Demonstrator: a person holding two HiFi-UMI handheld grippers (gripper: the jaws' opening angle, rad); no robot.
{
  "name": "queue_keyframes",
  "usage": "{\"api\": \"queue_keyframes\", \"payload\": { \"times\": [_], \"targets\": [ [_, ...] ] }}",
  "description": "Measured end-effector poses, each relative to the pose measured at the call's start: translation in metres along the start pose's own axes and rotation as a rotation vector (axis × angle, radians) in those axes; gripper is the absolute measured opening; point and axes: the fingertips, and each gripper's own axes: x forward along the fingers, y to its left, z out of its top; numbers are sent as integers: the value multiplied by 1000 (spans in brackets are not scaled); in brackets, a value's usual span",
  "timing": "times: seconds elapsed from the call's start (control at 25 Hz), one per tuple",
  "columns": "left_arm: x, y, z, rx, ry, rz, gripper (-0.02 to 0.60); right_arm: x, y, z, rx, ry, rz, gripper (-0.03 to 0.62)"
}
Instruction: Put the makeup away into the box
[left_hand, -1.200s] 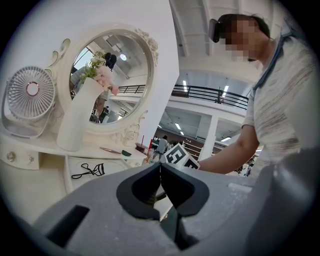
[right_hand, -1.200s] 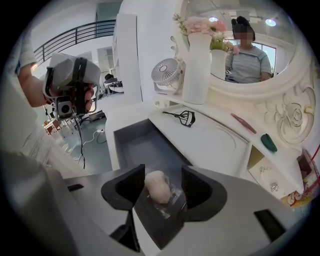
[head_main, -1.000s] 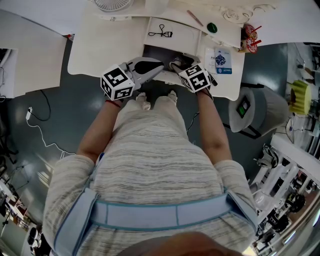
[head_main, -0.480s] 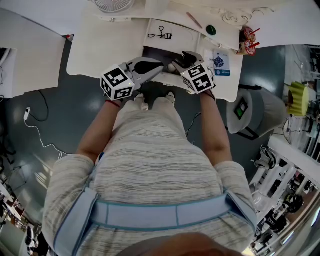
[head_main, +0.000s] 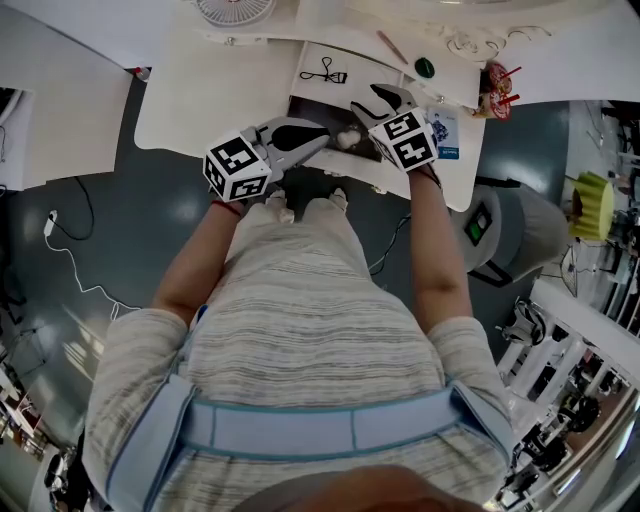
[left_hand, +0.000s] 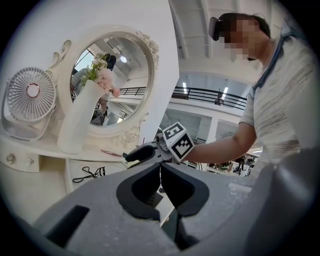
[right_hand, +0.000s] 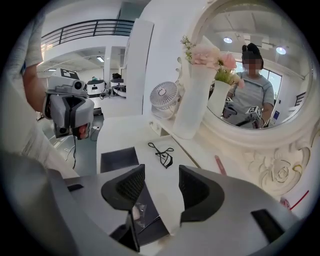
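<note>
Lying flat on the white panel (head_main: 360, 60) at the top middle of the head view, the eyelash curler (head_main: 322, 70) is the piece of makeup nearest the right tool (right_hand: 161, 172). In the head view it sits just up and to the left of that tool's tips. In the right gripper view it shows almost dead ahead, a little above the gap between the jaws. Its long axis runs across the head view, finger loops at the left and curved head at the right. Seen along the right tool, it slants from upper left to lower right, so the jaws would probably need a slight roll to close across the handles.

The right tool stands wide open with nothing between its pads, tilted down toward the tabletop (head_main: 200, 90). The left tool (head_main: 318, 140) has its jaws closed tip to tip with nothing visible between them. It sits level at the lower edge of the box (head_main: 310, 108), farther from the curler than the right tool.

The box is the dark open compartment directly below the panel in the head view, with a small pale item (head_main: 348, 138) inside that is too small to identify. A carry from curler to box would therefore be short. A pink pencil (head_main: 390, 45) lies further toward the upper right.
</note>
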Motion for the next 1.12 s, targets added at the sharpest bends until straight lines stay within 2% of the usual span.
{"api": "queue_keyframes", "payload": {
  "times": [0.32,1.12],
  "targets": [
    [-2,2,-3,-13,1,4,15,21,-11,17,-35,12,15,197],
    [-7,12,-7,-32,12,17,15,66,-11,25,-106,60,57,175]
  ]
}}
